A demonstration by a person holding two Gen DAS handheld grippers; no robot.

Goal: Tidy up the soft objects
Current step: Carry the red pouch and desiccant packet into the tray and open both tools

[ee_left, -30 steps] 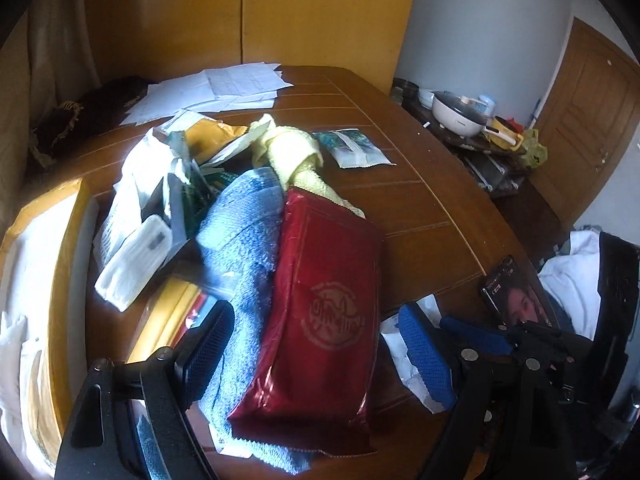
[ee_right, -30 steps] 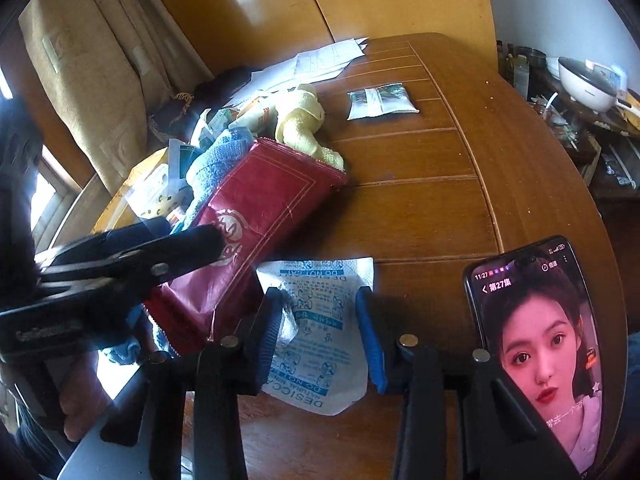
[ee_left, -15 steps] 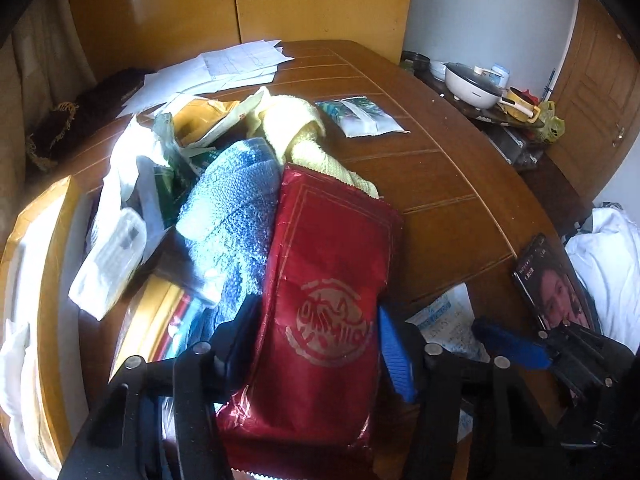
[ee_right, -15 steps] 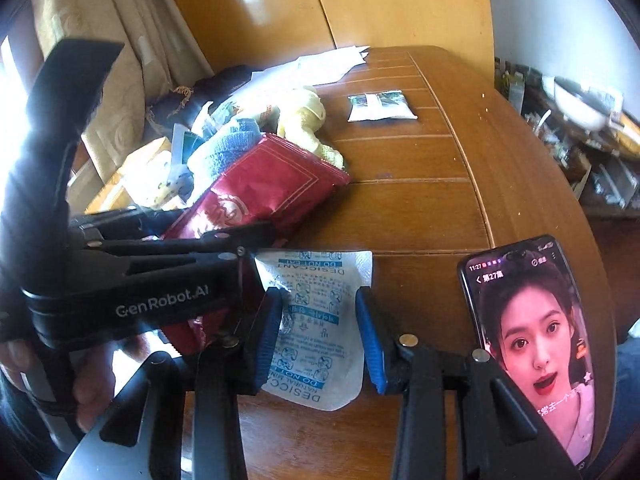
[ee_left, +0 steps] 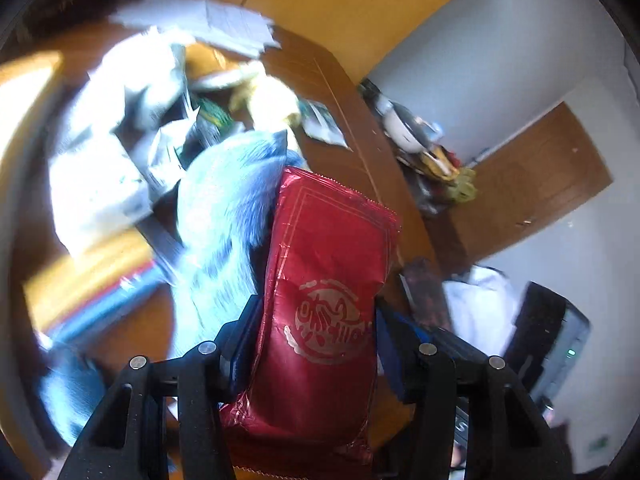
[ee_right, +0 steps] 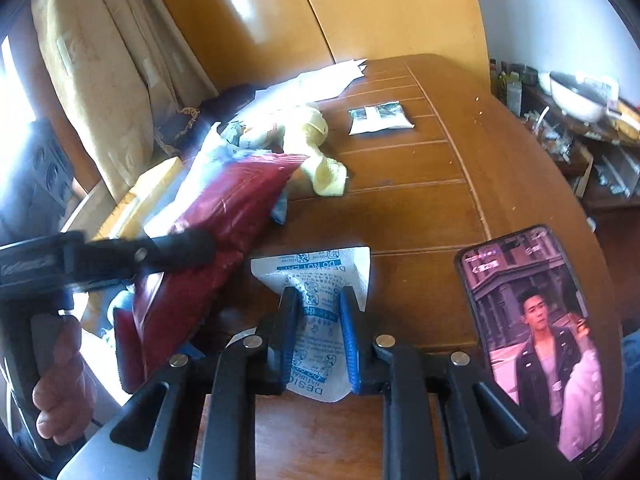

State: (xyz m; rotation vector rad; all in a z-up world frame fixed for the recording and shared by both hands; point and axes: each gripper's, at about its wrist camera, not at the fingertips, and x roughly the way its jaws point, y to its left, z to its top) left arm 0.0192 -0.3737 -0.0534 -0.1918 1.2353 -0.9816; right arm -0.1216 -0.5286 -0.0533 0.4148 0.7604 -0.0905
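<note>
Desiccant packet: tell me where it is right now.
In the right wrist view the desiccant packet lies on the table, pinched between the right gripper fingers, with the red pouch to its left and the phone to its right.

Lit phone (ee_right: 532, 336) on wooden table (ee_right: 420, 200)

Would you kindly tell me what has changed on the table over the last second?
The left gripper came forward and closed on the shiny red foil pouch, tilting it up off the pile. The right gripper has just been closing on the white desiccant sachet, bunching it between its blue pads. The yellow cloth, the small packet and the propped phone kept their places.
</note>
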